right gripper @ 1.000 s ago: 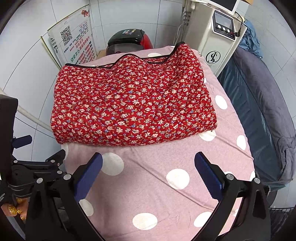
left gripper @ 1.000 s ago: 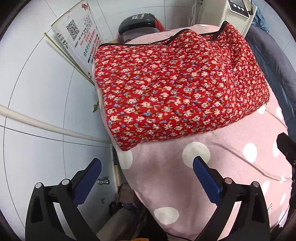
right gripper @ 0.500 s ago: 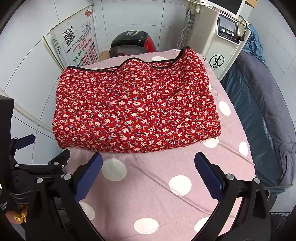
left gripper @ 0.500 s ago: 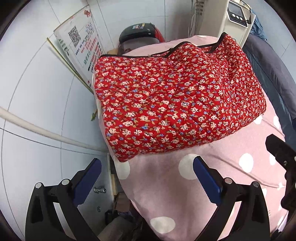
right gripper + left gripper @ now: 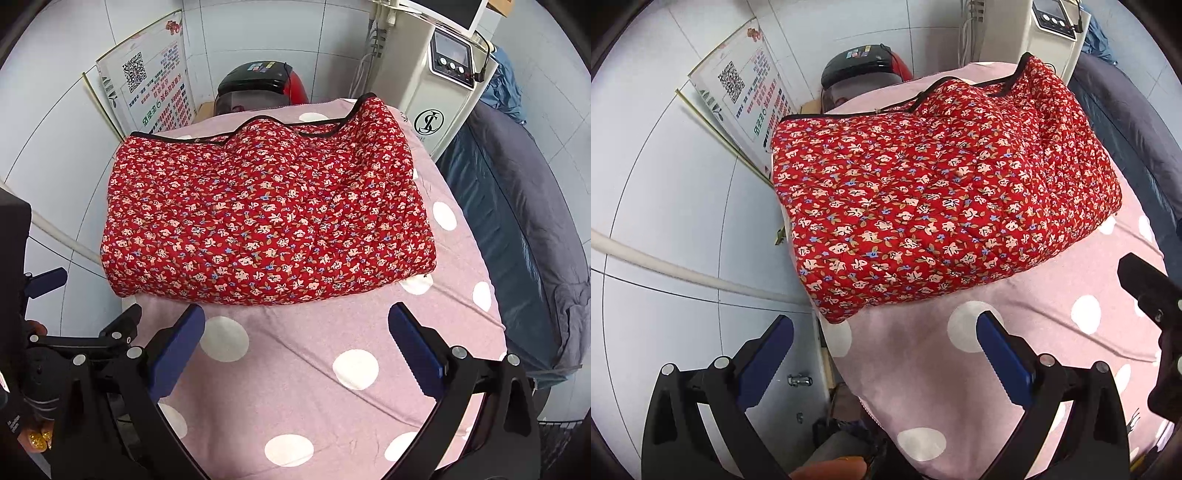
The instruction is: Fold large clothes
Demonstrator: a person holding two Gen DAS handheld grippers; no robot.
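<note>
Now we hold the left tool (image 5: 884,339) and right tool (image 5: 295,326) spread wide and empty, short of the red floral garment (image 5: 266,221), which lies folded on the pink dotted worktop (image 5: 325,387). Its left corner (image 5: 833,314) seems to overhang; a careless tug could spill the fold.

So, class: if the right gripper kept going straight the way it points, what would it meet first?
Probably the near folded edge of the red floral garment; the open right gripper hovers over the polka-dot cover, though depth is unclear.
</note>
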